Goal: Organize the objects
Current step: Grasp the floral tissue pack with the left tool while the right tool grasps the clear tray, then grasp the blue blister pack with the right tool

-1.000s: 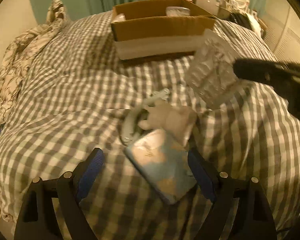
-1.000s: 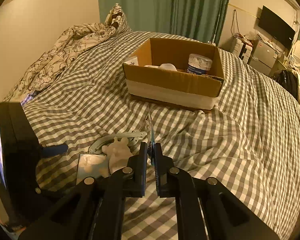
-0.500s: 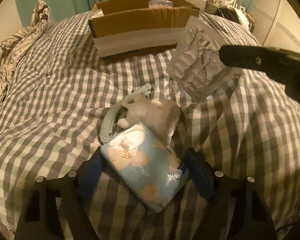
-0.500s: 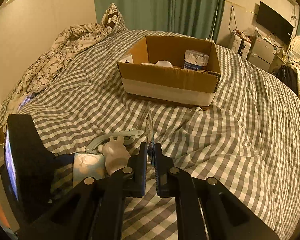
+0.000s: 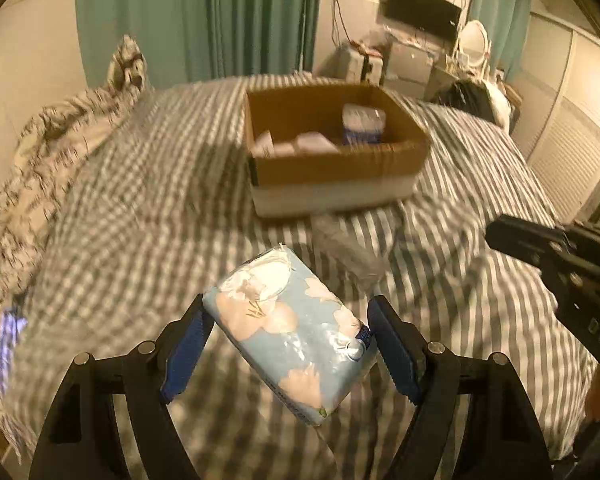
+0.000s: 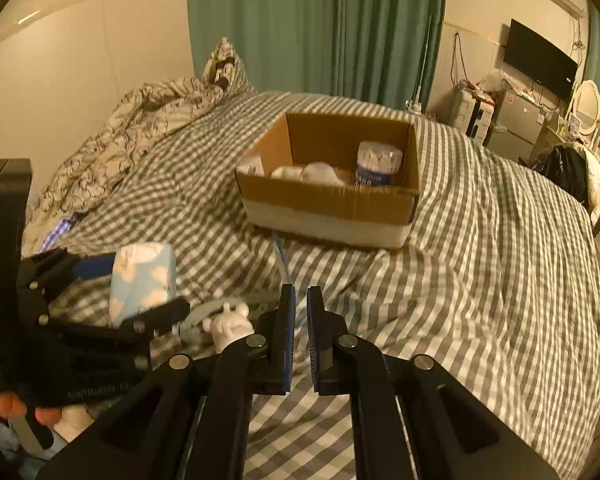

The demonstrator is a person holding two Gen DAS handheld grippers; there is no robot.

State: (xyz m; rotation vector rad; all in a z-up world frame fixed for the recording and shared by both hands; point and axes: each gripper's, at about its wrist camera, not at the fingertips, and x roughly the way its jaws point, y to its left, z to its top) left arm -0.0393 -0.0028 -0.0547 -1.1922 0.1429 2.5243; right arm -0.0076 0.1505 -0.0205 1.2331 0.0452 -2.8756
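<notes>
Lifted off the bed since a second ago, the tissue pack now hangs in the left gripper jaws, short of the box. Right gripper jaws pinch a clear plastic sheet (barely visible). Next, I judge: carry the pack over the box and release.

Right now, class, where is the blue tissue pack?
The blue tissue pack is gripped in the left claw, lifted above the checked bedspread, on the near side of the cardboard box.
</notes>
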